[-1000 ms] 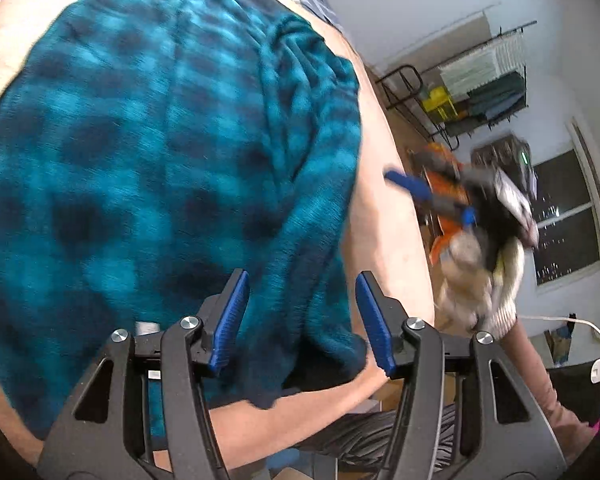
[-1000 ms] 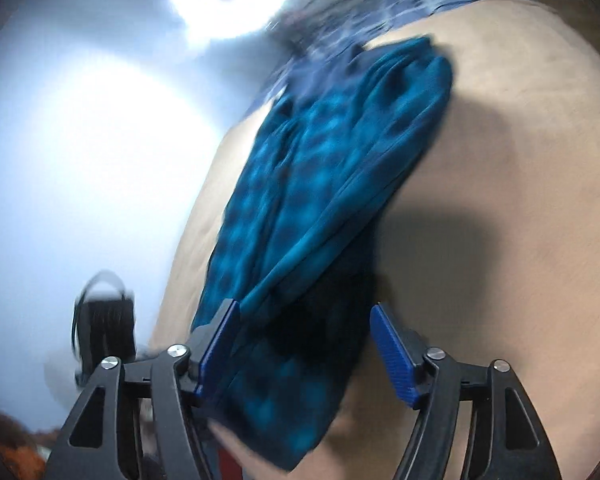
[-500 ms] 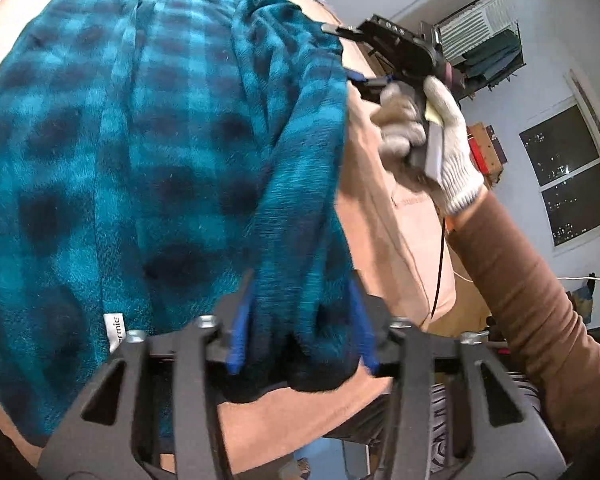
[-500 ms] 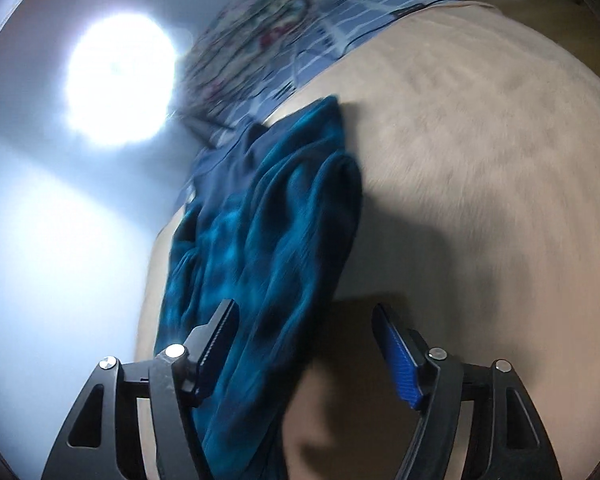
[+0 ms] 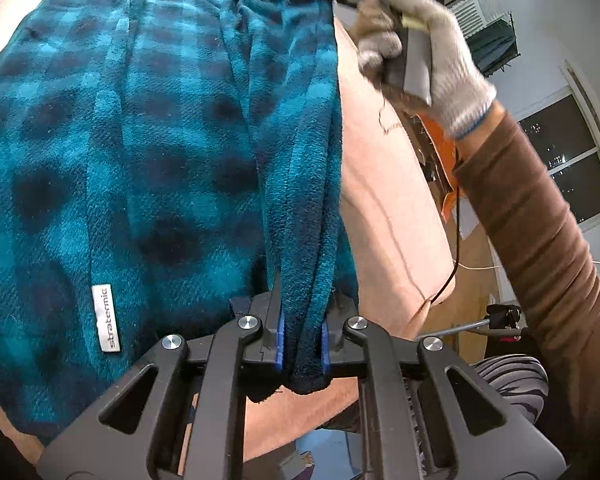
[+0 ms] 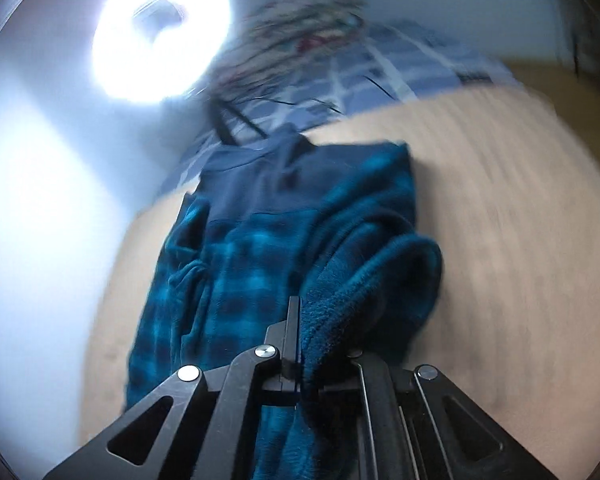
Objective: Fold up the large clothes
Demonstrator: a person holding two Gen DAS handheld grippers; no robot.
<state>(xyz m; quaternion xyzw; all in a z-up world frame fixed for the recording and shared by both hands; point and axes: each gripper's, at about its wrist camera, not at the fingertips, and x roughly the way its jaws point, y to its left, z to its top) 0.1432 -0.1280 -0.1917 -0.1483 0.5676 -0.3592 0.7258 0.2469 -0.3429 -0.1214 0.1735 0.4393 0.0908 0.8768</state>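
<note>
Both jaws have just closed: left gripper (image 5: 302, 344) and right gripper (image 6: 300, 344) now pinch the fleece garment's (image 5: 148, 152) right edge; fold can start.

One text is legible: "stratermic", printed lengthwise in grey letters on a small white tag (image 5: 109, 318). The tag is sewn to the teal plaid fleece (image 5: 148, 128) and lies to the left of the left tool (image 5: 302, 340), just beyond its left arm, with the word running from the near end up toward the far end. The right wrist view is blurred, and no writing, number or sign can be read in it.
</note>
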